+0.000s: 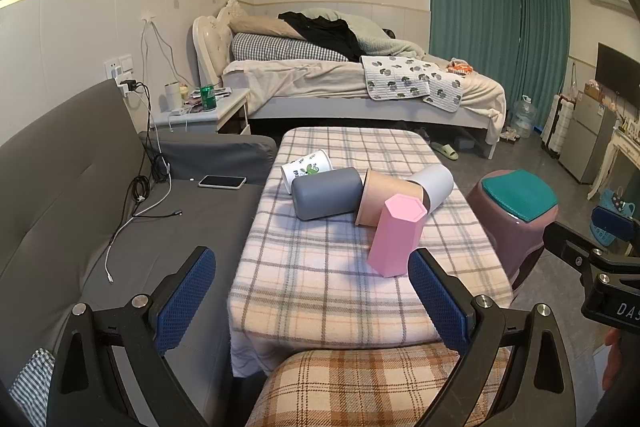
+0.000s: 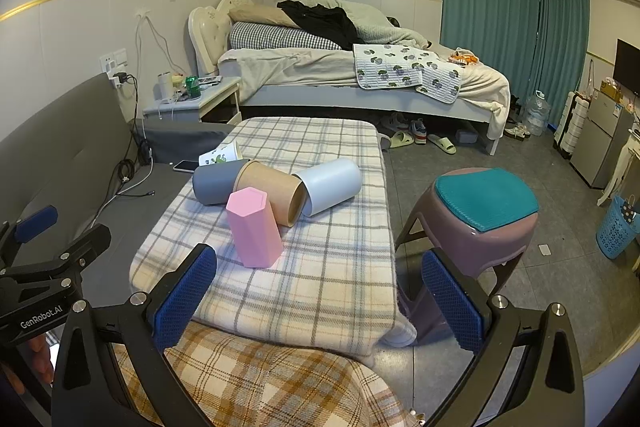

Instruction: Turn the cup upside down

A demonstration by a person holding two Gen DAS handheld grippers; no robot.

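Both grippers hung short of the cups, holding nothing. The left gripper point(image 1: 312, 303) had its jaws spread wide apart, and the right gripper point(image 2: 320, 301) likewise.

The pink cup point(image 1: 394, 237) stood nearest, on the plaid-covered worktop point(image 1: 320, 287), just ahead of the left gripper's right-hand pad and ahead and a little left of centre for the right gripper. It was a faceted, hexagonal tumbler in matte pink, flat closed end uppermost, tilted slightly; it appeared already inverted, though its lower end was hidden against the cloth.

Beyond it, four cups lay on their sides in a loose cluster: a dark grey cup point(image 1: 326, 193), a tan cup point(image 1: 386, 201) with its open mouth seen in the right wrist view, a pale grey cup point(image 1: 434, 187) and a printed white cup point(image 1: 306, 167) farthest back. The tan one touched the pink and the greys.

The step in hand was probably choosing and approaching the next lying cup. To do it well, I would come in with the jaws across the cup's round body near its middle, squeeze evenly so it cannot roll, lift clear of its neighbours, then turn the wrist until the mouth faces down. The soft cloth may let a cup wobble; set it down squarely.
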